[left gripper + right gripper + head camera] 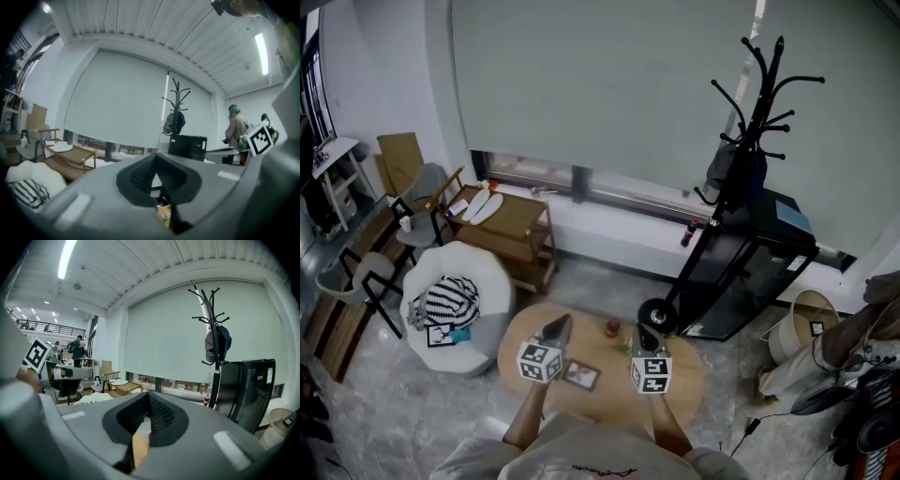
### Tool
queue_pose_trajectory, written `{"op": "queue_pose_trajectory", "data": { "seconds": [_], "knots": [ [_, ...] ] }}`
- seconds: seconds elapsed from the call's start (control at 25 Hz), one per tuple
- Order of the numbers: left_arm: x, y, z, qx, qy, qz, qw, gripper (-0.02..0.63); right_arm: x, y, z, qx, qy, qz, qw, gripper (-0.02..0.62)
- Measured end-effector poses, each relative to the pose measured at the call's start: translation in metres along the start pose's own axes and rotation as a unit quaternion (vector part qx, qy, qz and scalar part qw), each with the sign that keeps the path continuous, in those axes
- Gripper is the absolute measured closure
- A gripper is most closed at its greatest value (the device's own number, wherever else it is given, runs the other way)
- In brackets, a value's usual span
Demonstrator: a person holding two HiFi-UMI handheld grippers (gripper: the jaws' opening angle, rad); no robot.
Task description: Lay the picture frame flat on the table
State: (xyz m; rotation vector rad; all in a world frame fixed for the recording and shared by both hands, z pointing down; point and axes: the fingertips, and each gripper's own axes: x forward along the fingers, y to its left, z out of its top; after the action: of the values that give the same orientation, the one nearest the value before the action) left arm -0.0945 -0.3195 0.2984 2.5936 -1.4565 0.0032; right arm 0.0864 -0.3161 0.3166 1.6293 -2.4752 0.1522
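A small picture frame [580, 375] lies on the round wooden table [684, 375], between my two grippers in the head view. It looks flat on the top. My left gripper [563, 322] hovers just left of and beyond the frame, its jaws together with nothing in them. My right gripper [646, 332] hangs to the frame's right, jaws also together and empty. In the left gripper view the left gripper [156, 157] points out across the room with its tips meeting. The right gripper view shows the right gripper [148, 395] likewise closed, with a strip of table below.
A small red object [611, 327] sits on the table's far side. A black coat stand [748, 141] and a black cabinet [750, 272] stand behind the table on the right. A white pouf [455, 305] with a striped bag is at the left, a wooden side table [511, 230] beyond it.
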Motion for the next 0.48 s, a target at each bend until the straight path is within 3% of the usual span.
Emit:
{"op": "queue_pose_trajectory", "data": {
  "seconds": [0.48],
  "knots": [
    [0.023, -0.001, 0.014, 0.006, -0.006, -0.011, 0.9999, 0.606, 0.013, -0.015, 0.008, -0.001, -0.003, -0.004, 1.000, 0.592]
  ]
}}
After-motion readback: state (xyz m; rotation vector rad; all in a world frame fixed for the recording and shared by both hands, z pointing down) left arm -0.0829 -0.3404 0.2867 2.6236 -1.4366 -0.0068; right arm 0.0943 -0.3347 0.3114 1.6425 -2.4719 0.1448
